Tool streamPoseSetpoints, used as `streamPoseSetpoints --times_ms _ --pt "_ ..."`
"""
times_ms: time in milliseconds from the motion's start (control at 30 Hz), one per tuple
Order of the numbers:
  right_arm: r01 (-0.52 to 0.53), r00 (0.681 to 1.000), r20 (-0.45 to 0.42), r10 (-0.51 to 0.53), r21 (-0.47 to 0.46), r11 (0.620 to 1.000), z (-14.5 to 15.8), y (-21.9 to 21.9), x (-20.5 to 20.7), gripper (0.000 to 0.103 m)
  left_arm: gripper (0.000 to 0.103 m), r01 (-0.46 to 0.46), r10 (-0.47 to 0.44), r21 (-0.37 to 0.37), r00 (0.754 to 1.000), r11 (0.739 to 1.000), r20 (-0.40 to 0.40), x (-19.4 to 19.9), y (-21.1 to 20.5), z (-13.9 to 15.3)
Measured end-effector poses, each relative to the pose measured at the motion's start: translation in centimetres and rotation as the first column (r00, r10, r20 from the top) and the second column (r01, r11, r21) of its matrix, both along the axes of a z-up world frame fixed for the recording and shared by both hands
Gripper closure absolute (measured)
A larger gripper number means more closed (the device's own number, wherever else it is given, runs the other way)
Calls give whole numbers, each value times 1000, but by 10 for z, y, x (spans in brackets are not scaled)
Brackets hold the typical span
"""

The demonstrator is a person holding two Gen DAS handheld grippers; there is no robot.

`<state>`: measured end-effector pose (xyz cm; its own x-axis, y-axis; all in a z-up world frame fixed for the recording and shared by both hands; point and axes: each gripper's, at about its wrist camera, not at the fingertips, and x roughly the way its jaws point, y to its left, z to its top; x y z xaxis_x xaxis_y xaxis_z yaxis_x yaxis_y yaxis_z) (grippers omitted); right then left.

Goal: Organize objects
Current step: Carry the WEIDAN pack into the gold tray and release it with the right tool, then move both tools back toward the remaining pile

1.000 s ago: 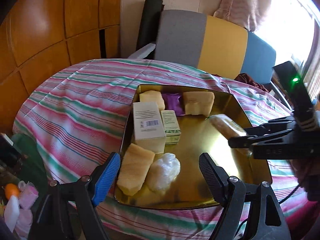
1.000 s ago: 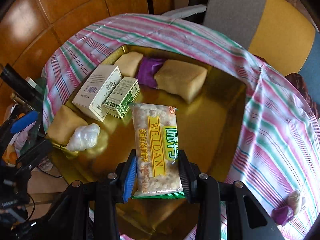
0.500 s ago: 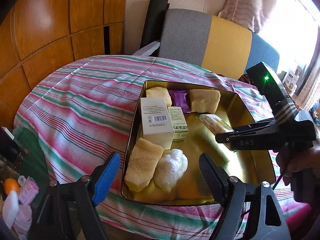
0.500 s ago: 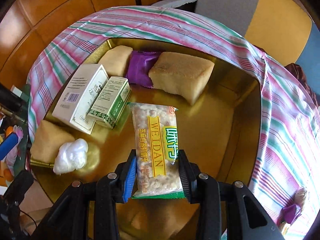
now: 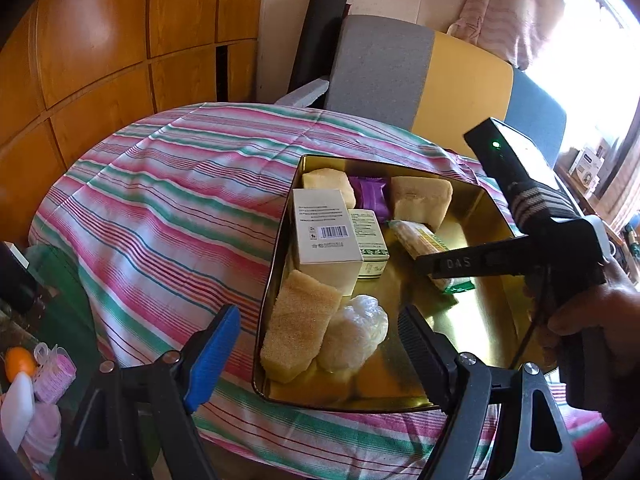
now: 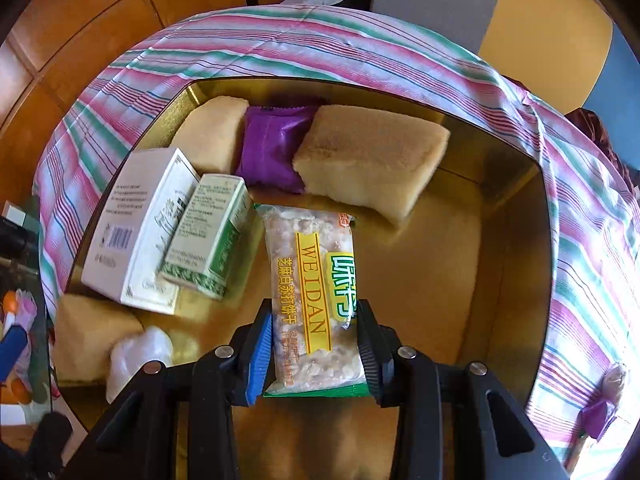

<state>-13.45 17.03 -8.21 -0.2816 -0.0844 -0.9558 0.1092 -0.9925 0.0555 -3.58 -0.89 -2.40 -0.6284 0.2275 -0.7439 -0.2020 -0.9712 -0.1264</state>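
Note:
A gold tin tray (image 5: 490, 320) (image 6: 508, 272) lies on the striped tablecloth. In it are a white box (image 5: 324, 236) (image 6: 132, 232), a green-and-white box (image 5: 368, 240) (image 6: 208, 232), a purple packet (image 5: 370, 196) (image 6: 276, 152), three sponge blocks and a white plastic wad (image 5: 354, 332). My right gripper (image 6: 314, 340) is shut on a WEIDAN cracker packet (image 6: 316, 292) (image 5: 424, 244), low inside the tray beside the green-and-white box. My left gripper (image 5: 316, 344) is open and empty, at the tray's near edge.
A grey, yellow and blue chair (image 5: 424, 72) stands behind the round table. Wooden panels (image 5: 100, 40) are at the left. Small items, an orange ball (image 5: 18, 362) among them, sit low left. A purple packet (image 6: 598, 416) lies on the cloth at the right.
My right gripper has moved forward and down into the tray with the cracker packet, toward the boxes. My left gripper has drawn back and to the left a little.

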Motion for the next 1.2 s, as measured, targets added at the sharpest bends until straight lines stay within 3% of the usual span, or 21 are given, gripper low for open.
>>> streamPoseSetpoints --times_ms 133,267,433,567,733,1033,1200 --pt "30 1000 10 -30 -14 999 -3 -5 -9 64 21 -2 2 0 1000 1000 7 -1 -1 -3" --pt "67 997 36 -62 -145 987 -2 -2 -15 63 21 -4 4 4 1000 1000 11 -2 -1 -3" --pt "83 996 40 -76 -217 973 -2 9 -12 62 21 -9 9 6 1000 1000 7 -1 -3 -3" --pt "84 996 40 -75 -326 942 0 17 -5 56 20 -13 13 6 1000 1000 7 -2 -3 -4" --pt "70 997 -9 -76 -303 950 12 21 9 56 20 -12 13 5 1000 1000 -8 0 -4 1" --pt "18 982 -182 -46 -151 988 43 32 59 56 20 2 -2 -6 1000 1000 -31 5 4 8" --pt "25 970 -238 -54 -121 992 57 61 93 53 20 20 -21 -20 999 1000 -40 9 12 11"
